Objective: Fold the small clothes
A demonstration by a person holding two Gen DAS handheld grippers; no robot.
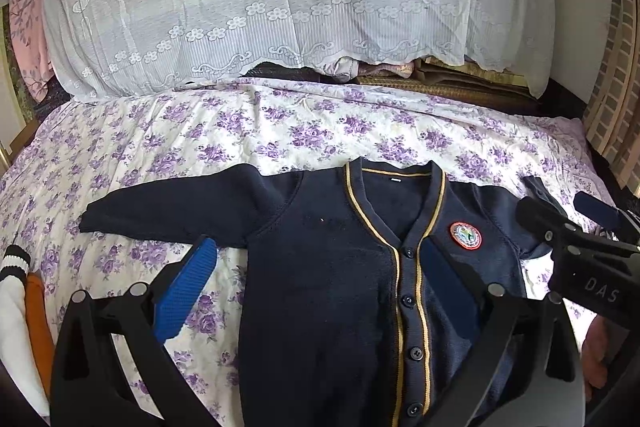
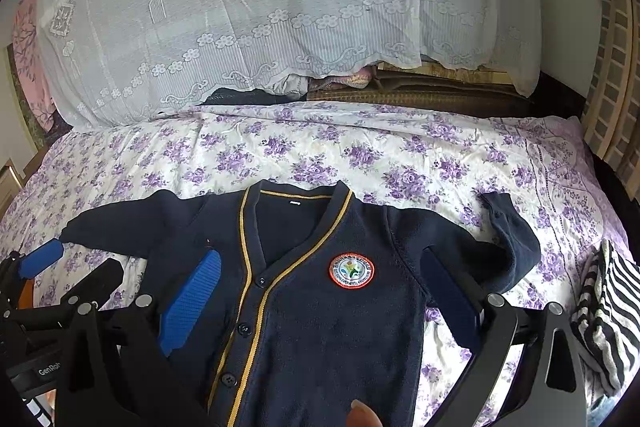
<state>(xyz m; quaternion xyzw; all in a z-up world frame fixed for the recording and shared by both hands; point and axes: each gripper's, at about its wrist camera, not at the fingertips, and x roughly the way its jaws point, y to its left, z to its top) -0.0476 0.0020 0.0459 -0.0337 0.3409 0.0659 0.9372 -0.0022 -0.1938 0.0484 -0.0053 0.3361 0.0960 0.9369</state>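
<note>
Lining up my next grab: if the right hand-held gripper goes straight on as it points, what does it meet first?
Probably the navy cardigan, around its round crest badge; the right hand-held gripper is open above it, depth unclear.

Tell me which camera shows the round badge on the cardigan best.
The right wrist view: the badge sits near the centre, large and unobstructed. The left wrist view shows it smaller, off to the right, with its design harder to read.
</note>
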